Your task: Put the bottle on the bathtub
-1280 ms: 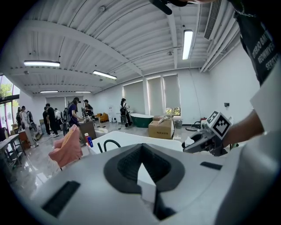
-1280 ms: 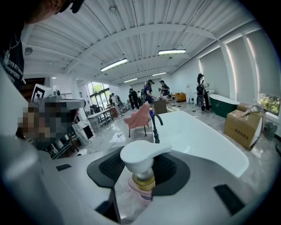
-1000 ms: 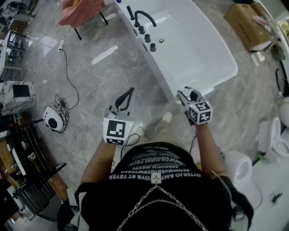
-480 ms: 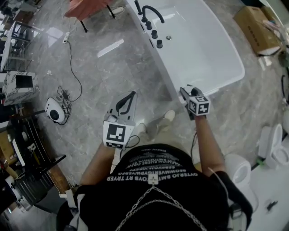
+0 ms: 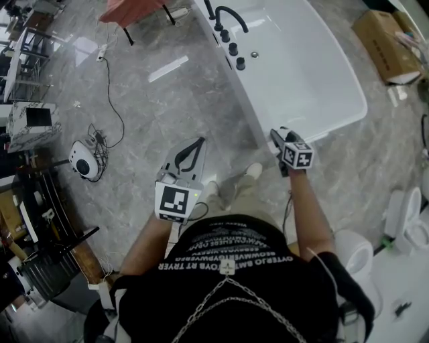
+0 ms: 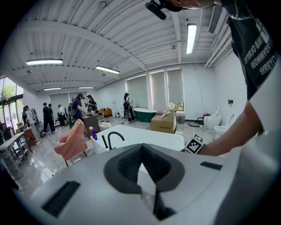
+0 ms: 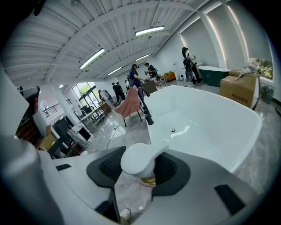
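The white bathtub lies ahead on the grey marble floor, with a black faucet on its far left rim. My right gripper hangs just short of the tub's near end, shut on the bottle. In the right gripper view the bottle's white pump cap stands up between the dark pads, and the tub's basin is beyond it. My left gripper is over the floor left of the tub. Its jaws meet at the tips with nothing between them. The left gripper faces the tub.
A cardboard box sits beyond the tub at the right. Toilets stand at the right edge. A white round device with a trailing cable lies on the floor at the left. A pink cloth hangs on a stand. People stand far off.
The right gripper with the bottle has edged closer to the tub's near end. The tub sits slightly nearer in the view. The left gripper keeps its pose.
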`<act>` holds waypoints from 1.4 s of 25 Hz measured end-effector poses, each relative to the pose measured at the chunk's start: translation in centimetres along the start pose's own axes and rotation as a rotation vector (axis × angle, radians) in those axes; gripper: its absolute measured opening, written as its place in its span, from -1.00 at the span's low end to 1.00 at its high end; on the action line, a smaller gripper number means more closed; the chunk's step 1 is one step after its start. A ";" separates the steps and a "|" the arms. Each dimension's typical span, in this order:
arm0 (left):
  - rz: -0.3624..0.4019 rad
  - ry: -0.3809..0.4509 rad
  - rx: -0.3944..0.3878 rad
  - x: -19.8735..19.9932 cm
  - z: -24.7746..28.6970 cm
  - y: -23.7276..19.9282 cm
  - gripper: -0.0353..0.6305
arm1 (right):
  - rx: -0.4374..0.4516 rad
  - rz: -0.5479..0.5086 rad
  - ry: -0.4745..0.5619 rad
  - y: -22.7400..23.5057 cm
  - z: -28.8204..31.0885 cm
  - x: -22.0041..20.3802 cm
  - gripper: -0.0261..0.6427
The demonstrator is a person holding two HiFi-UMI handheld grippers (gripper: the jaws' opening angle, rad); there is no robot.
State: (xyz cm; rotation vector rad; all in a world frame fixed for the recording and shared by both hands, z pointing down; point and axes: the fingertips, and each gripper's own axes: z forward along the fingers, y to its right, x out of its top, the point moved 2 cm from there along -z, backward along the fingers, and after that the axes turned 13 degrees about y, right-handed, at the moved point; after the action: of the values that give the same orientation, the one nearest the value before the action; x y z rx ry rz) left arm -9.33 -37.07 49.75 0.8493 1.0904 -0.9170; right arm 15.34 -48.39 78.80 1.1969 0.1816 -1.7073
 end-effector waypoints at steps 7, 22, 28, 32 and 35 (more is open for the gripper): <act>0.003 0.005 0.000 0.2 0.0 0.2 -0.89 | -0.035 -0.019 0.003 0.9 -0.6 -0.4 -0.40; 0.020 0.028 0.005 1.3 -1.7 -0.7 -0.89 | -0.010 -0.153 -0.028 0.8 -0.9 -0.8 -0.35; 0.013 0.017 0.015 0.7 -2.4 -1.1 -0.89 | 0.021 -0.103 0.060 0.9 -0.9 -1.3 -0.30; 0.013 0.014 0.013 0.3 -2.9 -1.4 -0.89 | 0.045 0.020 0.166 1.4 -1.3 -1.2 -0.30; 0.011 0.011 0.010 0.3 -3.3 -1.4 -0.89 | 0.048 -0.016 0.160 1.2 -1.6 -1.3 -0.30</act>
State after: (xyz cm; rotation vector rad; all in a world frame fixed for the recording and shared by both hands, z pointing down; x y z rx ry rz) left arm -11.69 -34.70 48.51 0.8692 1.0901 -0.9100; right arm 17.28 -47.20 79.44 1.3716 0.2488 -1.6378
